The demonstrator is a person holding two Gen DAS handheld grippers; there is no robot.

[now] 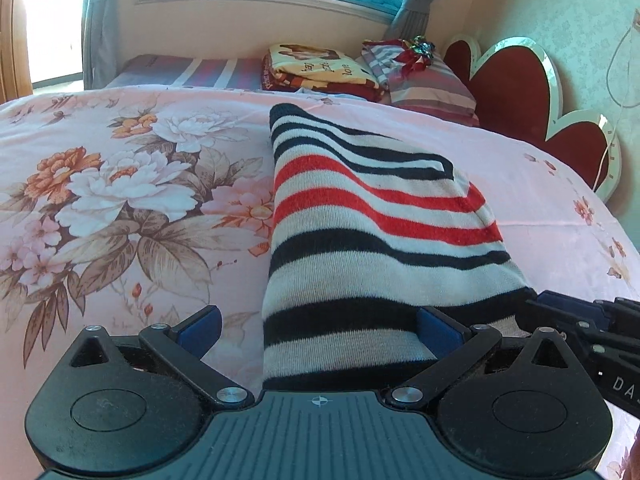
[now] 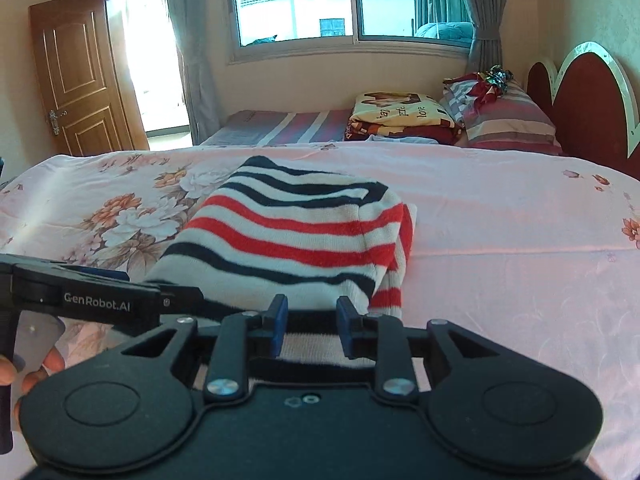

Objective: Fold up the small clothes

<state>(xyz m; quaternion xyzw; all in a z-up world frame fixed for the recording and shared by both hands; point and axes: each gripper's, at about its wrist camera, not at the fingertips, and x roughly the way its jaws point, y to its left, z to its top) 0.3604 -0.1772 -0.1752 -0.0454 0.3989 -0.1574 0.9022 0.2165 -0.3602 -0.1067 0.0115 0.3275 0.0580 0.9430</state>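
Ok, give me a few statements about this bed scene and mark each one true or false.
1. The sweater has red and dark stripes. True.
2. The sweater hangs in the air. False: it lies on the sheet.
3. The left gripper is wide open. True.
4. The door is closed. False: the door stands open.
5. The sheet is plain. False: it has a flower print.
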